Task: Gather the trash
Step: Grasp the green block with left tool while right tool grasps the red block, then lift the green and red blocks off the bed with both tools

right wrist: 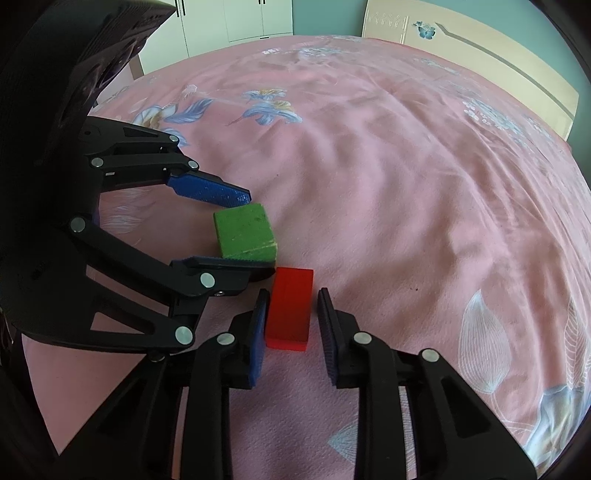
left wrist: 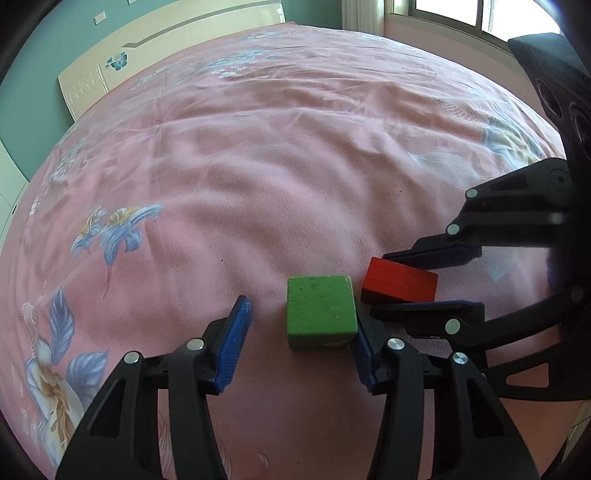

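A green cube (left wrist: 320, 312) lies on the pink bedspread (left wrist: 258, 166). My left gripper (left wrist: 301, 325) is open around it; the right pad touches the cube's side, the left pad stands apart. A red block (left wrist: 397, 285) lies just right of the cube. My right gripper (left wrist: 376, 284) comes in from the right, open, one finger on each side of the red block. In the right wrist view the red block (right wrist: 289, 307) sits between my right gripper's (right wrist: 291, 299) open fingers, against the left pad. The green cube (right wrist: 244, 232) sits between the left gripper's (right wrist: 260, 232) fingers.
The bedspread (right wrist: 406, 166) has a blue flower print (left wrist: 114, 229). A cream headboard (left wrist: 110, 70) stands at the far edge, with a teal wall behind. White wardrobe doors (right wrist: 236, 18) and a window (left wrist: 461, 11) are in the background.
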Tool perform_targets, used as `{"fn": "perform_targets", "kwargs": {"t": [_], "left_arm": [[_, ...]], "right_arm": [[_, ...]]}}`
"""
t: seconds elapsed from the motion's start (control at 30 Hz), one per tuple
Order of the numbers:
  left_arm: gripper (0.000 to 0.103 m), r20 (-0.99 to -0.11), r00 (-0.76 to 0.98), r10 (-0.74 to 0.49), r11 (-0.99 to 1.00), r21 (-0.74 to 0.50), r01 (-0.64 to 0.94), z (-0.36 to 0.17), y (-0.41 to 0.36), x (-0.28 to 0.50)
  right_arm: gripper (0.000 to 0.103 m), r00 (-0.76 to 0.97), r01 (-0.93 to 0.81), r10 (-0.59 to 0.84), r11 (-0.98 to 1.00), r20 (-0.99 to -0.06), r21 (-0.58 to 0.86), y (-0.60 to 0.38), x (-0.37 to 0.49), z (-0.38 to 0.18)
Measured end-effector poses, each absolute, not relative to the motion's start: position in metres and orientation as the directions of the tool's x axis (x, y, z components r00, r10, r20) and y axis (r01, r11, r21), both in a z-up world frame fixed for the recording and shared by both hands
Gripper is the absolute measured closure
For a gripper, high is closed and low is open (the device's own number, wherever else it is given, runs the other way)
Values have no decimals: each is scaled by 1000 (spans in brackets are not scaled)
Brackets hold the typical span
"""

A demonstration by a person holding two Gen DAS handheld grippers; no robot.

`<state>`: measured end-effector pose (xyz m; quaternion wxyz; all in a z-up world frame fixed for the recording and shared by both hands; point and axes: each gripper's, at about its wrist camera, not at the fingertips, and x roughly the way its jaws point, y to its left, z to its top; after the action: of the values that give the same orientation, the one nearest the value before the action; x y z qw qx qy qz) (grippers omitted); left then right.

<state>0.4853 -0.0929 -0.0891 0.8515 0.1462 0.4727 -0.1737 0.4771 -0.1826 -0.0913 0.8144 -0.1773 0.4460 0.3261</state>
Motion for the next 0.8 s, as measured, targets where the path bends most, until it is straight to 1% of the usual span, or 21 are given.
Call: {"fn": "perform_targets", "kwargs": {"t": [0.1,0.17,0.53,0.8], "left_arm": [[60,-857,488,-165,892,81,446,-89,-95,486],[71,-859,483,-170,891,76,448,-89,-97,487],[71,-859,479,-181,890,64,451,-90,-96,486],[71,-862,478,-167,887,79,454,-88,-97,483]], "right_arm": [[80,389,-689,369,725,-844,0,-183,479,-92],[80,389,-690,366,724,-845,-4,-183,479,-93],[80,383,-690,370,723,-846,4,-183,480,-93],[82,388,-690,365,724,-846,-4,-182,479,-91]]}}
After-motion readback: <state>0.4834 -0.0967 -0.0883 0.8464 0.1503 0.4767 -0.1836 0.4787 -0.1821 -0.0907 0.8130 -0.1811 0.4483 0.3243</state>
